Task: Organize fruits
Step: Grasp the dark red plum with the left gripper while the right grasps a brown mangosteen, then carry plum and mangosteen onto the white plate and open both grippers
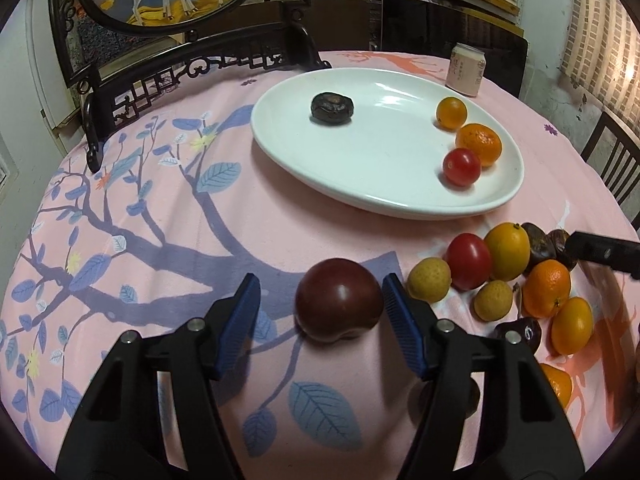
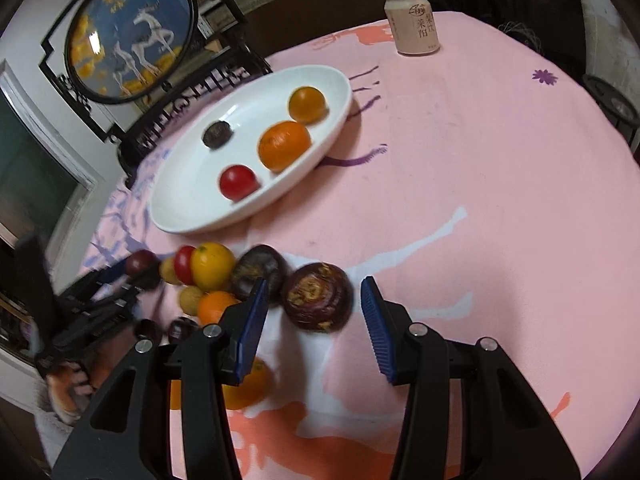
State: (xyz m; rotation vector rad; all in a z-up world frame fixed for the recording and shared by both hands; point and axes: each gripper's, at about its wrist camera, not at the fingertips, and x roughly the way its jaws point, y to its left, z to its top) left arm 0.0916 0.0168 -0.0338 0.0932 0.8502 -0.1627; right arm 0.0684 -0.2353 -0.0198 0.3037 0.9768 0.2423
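Surface: round table under a pink tablecloth printed with blue-violet branches and leaves at left and orange deer shapes at right; cloth lies flat, lightly creased.
Plate: white oval plate in the upper centre of the left wrist view, holding a dark wrinkled fruit, a small orange fruit, a mandarin and a cherry tomato; the last three sit close together at the plate's right side.
Loose fruit: a cluster on the cloth at right of the left wrist view, mixed red, yellow, orange and dark pieces, touching one another.
Left gripper: half open, straddling a dark red plum-like fruit on the cloth; right pad just beside it, left pad apart; no grip visible.
Right gripper: moderately open around a dark brown ridged fruit on the cloth; pads clear of it on both sides; view is motion-blurred.
Can: pale drink can, upright, far edge of the table, beyond the plate.
Room: carved dark wooden stand with a round deer picture at upper left; shelves behind; brick-pattern wall at upper right; chair back at right.
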